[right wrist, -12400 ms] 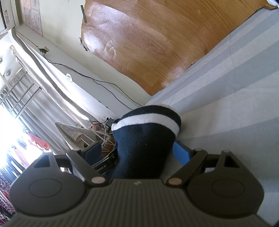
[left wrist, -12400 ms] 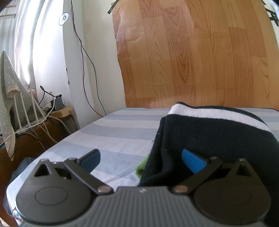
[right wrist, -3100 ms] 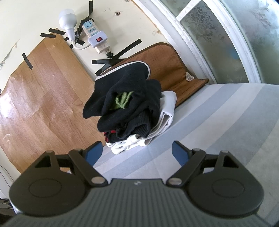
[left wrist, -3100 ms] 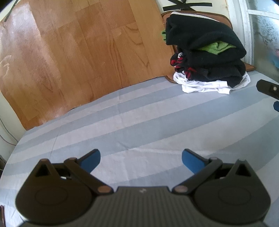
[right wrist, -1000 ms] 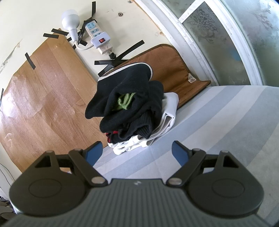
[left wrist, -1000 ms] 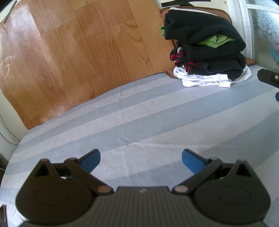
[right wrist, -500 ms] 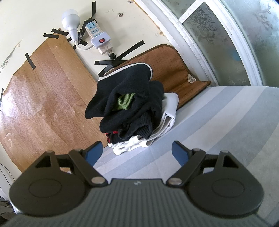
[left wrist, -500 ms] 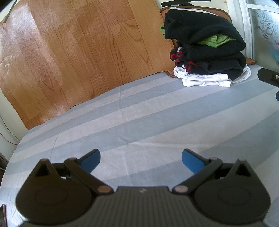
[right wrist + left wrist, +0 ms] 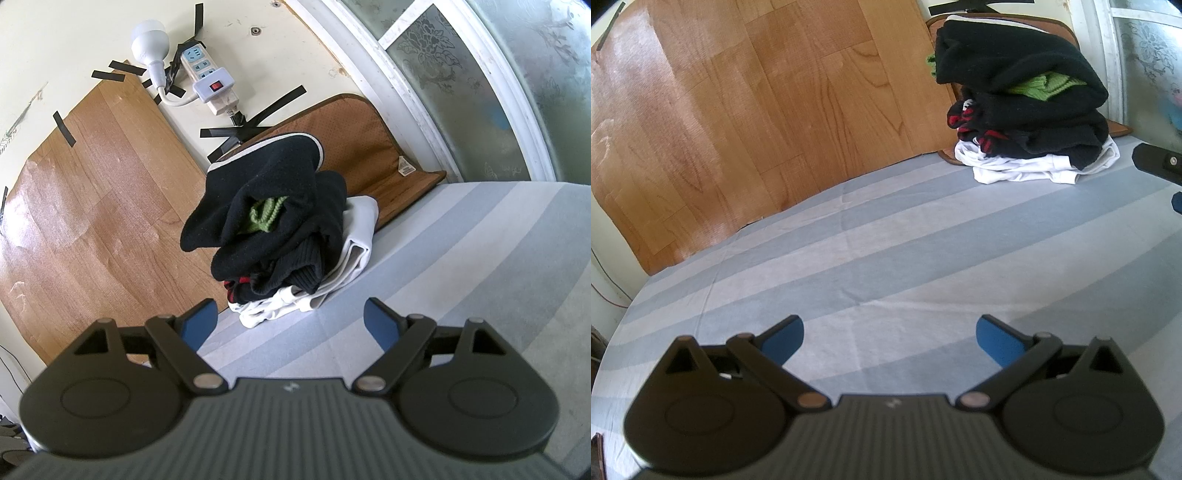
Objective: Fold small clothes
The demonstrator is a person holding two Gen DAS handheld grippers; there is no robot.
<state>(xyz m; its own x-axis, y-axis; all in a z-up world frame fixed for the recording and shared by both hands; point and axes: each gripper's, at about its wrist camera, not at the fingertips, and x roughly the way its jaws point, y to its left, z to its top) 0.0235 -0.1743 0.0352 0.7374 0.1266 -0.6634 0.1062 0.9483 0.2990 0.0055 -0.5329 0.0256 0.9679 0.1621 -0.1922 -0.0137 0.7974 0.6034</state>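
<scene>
A pile of folded clothes (image 9: 1027,107) sits at the far right corner of the striped bed sheet (image 9: 886,258): black garments with green and red trim on top of a white one. It also shows in the right wrist view (image 9: 280,229), just ahead of my right gripper (image 9: 290,321), which is open and empty. My left gripper (image 9: 889,338) is open and empty over bare sheet, well short of the pile. Part of the right gripper shows at the right edge of the left wrist view (image 9: 1160,162).
A wood-pattern panel (image 9: 757,110) leans on the wall behind the bed. A brown mat (image 9: 369,147) stands behind the pile. A power strip (image 9: 210,77) and a bulb (image 9: 147,48) are taped to the wall. A frosted window (image 9: 498,74) is on the right.
Over twelve seconds the black striped garment left both grippers and now lies on the pile. In the last second nothing has visibly moved.
</scene>
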